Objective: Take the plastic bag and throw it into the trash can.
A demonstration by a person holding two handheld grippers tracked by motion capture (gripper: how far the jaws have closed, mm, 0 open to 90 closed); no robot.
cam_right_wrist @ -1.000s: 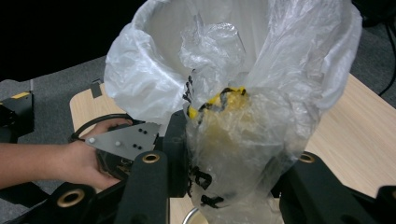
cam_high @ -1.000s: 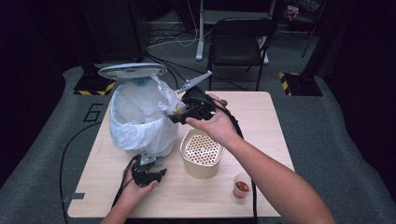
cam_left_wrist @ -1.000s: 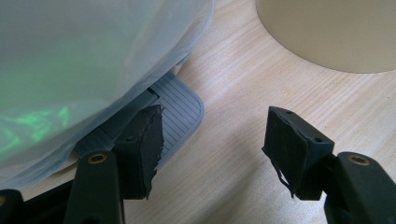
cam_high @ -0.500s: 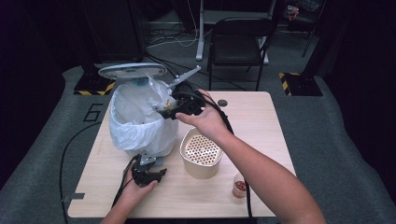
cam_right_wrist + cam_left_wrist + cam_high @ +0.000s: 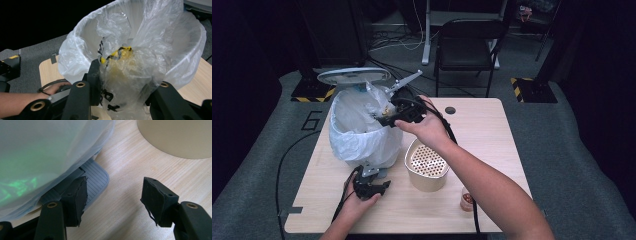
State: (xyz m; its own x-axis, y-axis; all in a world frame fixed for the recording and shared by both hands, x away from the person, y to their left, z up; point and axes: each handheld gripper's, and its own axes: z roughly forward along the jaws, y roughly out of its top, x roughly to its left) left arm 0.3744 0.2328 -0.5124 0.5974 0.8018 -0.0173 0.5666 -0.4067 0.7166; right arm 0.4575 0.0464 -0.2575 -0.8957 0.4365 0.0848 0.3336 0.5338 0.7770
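Bench [image 5: 492,150] of pale wood noted first, with everything standing on it; then, at its left rear, found a pedal bin [image 5: 362,145] lined with a loose white bag [image 5: 75,52], lid [image 5: 353,76] tipped up and mouth open; just right of it, saw a beige pot [image 5: 427,167] with a perforated top, and near the front edge a small jar [image 5: 467,199] of something reddish.

Compared against a second before: tracked the right tool [image 5: 384,119] from beside the bin's right rim to across that rim and over the open mouth; found the left tool [image 5: 371,189] unmoved at the foot of the bin, and the lid raised throughout; judged from this that the carry was all but done and only the drop into the bag remained.

Right tool: clenched on the wrapper [image 5: 120,72], jaws pressed in from either side; left tool: released, jaws wide apart and gripping nothing, one jaw lying over the grey ribbed pedal [image 5: 96,177]; could not tell whether the pedal was pressed down, though the raised lid suggested so.

Wrapper itself: held above the bag's opening, not yet inside; looked like thin clear film, crumpled into a loose bunch, with a yellow patch and black lettering showing through; judged light and springy, likely to cling to a jaw on release.
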